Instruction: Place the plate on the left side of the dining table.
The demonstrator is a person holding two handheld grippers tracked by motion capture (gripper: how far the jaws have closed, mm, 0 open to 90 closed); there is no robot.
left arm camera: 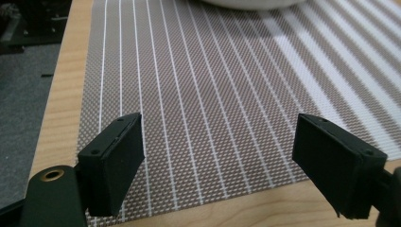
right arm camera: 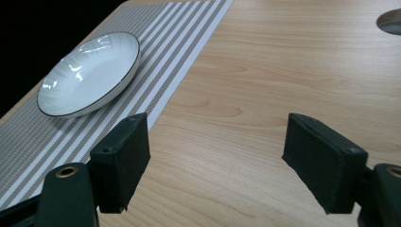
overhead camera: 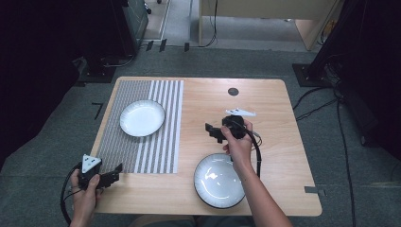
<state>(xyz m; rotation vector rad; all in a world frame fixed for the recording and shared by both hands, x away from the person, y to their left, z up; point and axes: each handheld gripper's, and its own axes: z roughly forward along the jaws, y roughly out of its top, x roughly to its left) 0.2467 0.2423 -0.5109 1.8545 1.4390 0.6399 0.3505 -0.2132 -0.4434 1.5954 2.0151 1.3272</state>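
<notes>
A white plate with a dark rim [overhead camera: 142, 117] [right arm camera: 89, 73] lies on the striped grey-and-white placemat [overhead camera: 142, 126] [left arm camera: 203, 94] at the table's left. A second white plate [overhead camera: 219, 180] rests on bare wood near the front edge. My left gripper [overhead camera: 115, 173] [left arm camera: 217, 161] is at the front left corner, open over the mat's near edge, nothing between its jaws. My right gripper [overhead camera: 215, 133] [right arm camera: 215, 161] hovers over the middle of the table just behind the second plate, open and empty, pointing left toward the mat.
The wooden table [overhead camera: 265, 142] has a round dark cable hole [overhead camera: 232, 91] [right arm camera: 391, 21] near its back edge. Grey carpet, black stands and cables [overhead camera: 345, 142] surround the table.
</notes>
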